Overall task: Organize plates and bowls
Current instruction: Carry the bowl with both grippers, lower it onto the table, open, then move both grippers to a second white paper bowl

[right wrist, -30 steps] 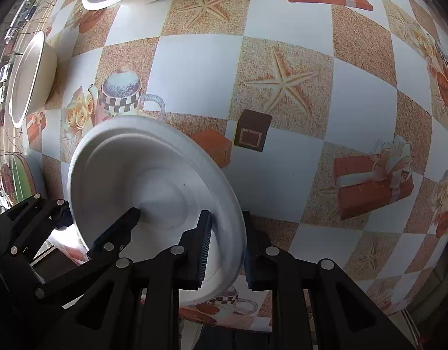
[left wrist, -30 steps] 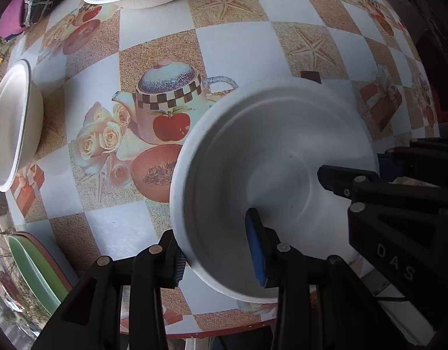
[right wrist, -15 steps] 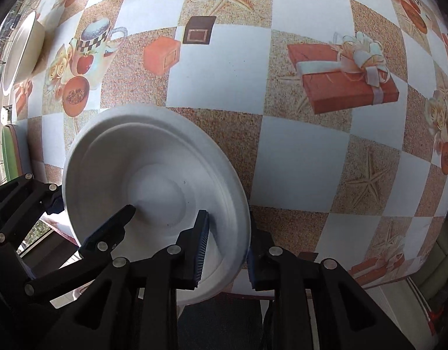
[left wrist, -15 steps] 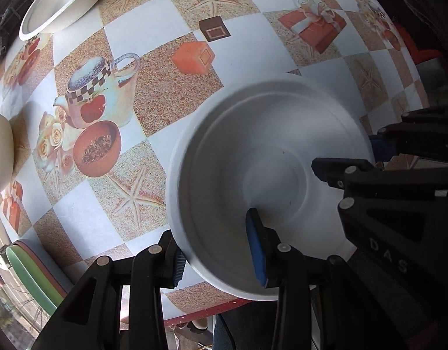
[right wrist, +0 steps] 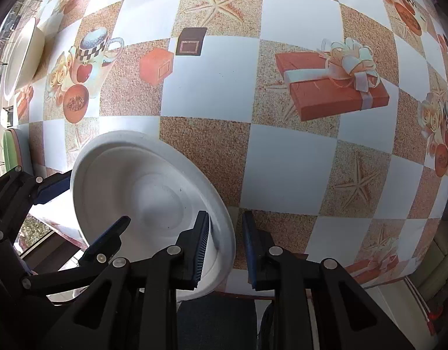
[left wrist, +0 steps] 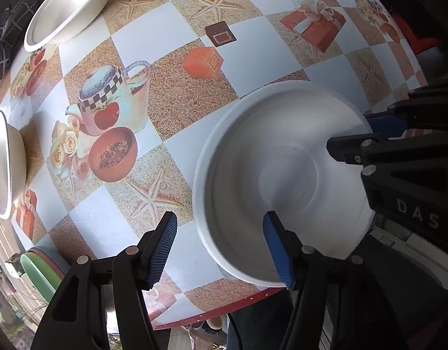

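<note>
A white disposable bowl (left wrist: 270,157) hangs tilted over the near edge of the patterned table; it also shows in the right wrist view (right wrist: 136,186). My left gripper (left wrist: 221,245) is open, its two pads straddling the bowl's near rim with a wide gap. My right gripper (right wrist: 225,242) has its pads on either side of the bowl's right rim, with a gap on the outer side. Two more white bowls (left wrist: 66,5) (left wrist: 3,163) sit at the table's far left.
The table (right wrist: 291,151) wears a checked cloth printed with teapots, starfish and gift boxes. Stacked green and red plates (left wrist: 40,271) sit past the table's left edge. A dark chair seat lies below the near edge.
Both grippers and the bowl moved back toward the table's near edge. The right gripper's pads have opened slightly around the rim. The left gripper stayed open.
</note>
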`<act>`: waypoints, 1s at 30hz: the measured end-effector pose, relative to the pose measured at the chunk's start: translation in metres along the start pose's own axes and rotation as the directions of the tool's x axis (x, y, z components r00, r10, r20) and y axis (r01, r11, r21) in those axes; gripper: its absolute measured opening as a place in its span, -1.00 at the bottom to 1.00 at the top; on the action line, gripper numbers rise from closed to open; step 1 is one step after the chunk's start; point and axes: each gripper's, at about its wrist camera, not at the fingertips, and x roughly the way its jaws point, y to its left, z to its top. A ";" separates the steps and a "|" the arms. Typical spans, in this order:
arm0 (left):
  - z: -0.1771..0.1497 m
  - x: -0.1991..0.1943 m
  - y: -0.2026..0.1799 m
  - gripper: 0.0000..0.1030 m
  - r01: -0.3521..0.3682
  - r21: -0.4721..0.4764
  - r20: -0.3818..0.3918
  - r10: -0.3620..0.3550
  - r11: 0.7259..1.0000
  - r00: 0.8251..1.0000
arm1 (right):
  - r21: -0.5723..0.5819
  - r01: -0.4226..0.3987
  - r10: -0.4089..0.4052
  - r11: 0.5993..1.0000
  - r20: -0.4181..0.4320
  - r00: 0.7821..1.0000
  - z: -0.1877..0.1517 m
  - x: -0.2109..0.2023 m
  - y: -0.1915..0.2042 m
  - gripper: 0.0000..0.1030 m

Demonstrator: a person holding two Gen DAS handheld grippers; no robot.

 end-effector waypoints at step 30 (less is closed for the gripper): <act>-0.049 -0.054 0.123 0.76 0.183 -0.283 0.186 -0.134 0.942 0.973 | 0.161 -0.051 0.026 0.986 0.154 0.988 0.043 -0.087 -0.057 0.59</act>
